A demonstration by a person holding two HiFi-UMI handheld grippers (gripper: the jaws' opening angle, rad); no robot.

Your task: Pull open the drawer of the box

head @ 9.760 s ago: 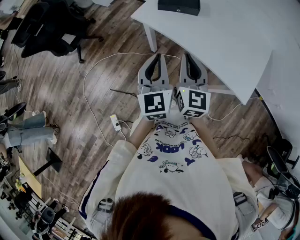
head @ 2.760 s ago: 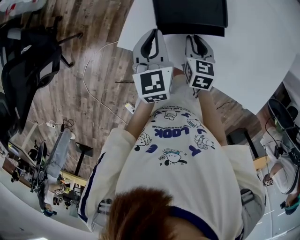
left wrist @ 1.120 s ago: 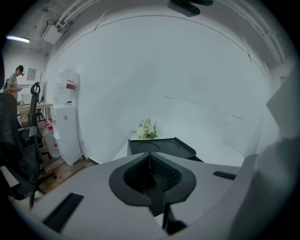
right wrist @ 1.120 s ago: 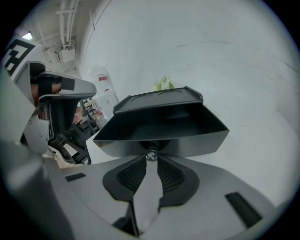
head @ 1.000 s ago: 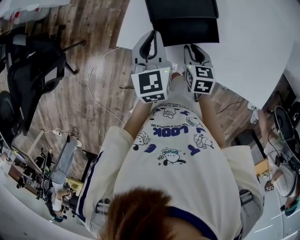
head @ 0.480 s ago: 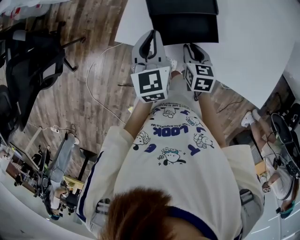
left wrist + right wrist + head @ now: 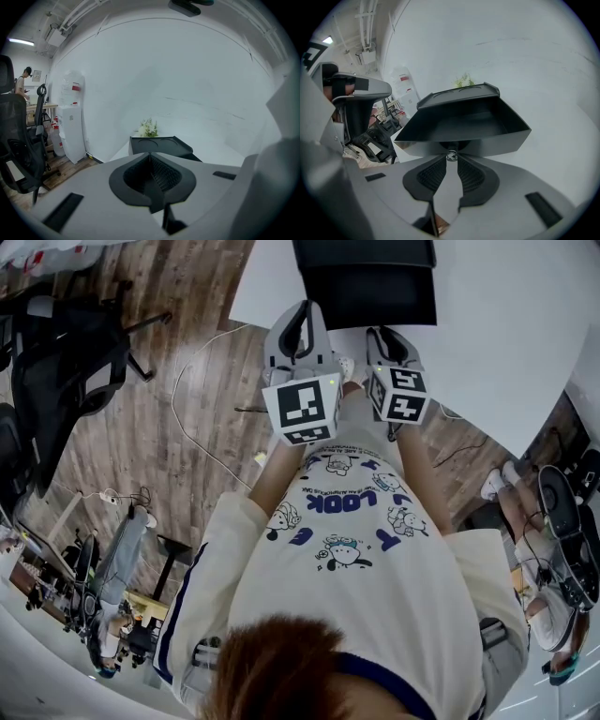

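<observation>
A black box [image 7: 366, 253] stands on the white table [image 7: 506, 324], and its drawer [image 7: 371, 298] sticks out towards me. In the right gripper view the drawer [image 7: 464, 123] gapes open and looks empty, with the box lid [image 7: 459, 96] behind it. My right gripper [image 7: 451, 160] is shut on the small silver drawer knob [image 7: 451, 156] at the drawer's front. In the head view the right gripper [image 7: 389, 334] sits just below the drawer front. My left gripper [image 7: 300, 313] hovers at the table edge beside the drawer, shut and empty. Its pads [image 7: 159, 173] meet, with the box [image 7: 159, 144] beyond them.
A small bunch of white flowers [image 7: 148, 127] stands behind the box. A white water dispenser [image 7: 70, 119] is against the wall at left, and black office chairs [image 7: 66, 362] stand on the wooden floor. A cable [image 7: 202, 442] trails on the floor near the table leg.
Across the older frames the person stepped up to the table and the box. Over the last second both grippers and the drawer have kept still.
</observation>
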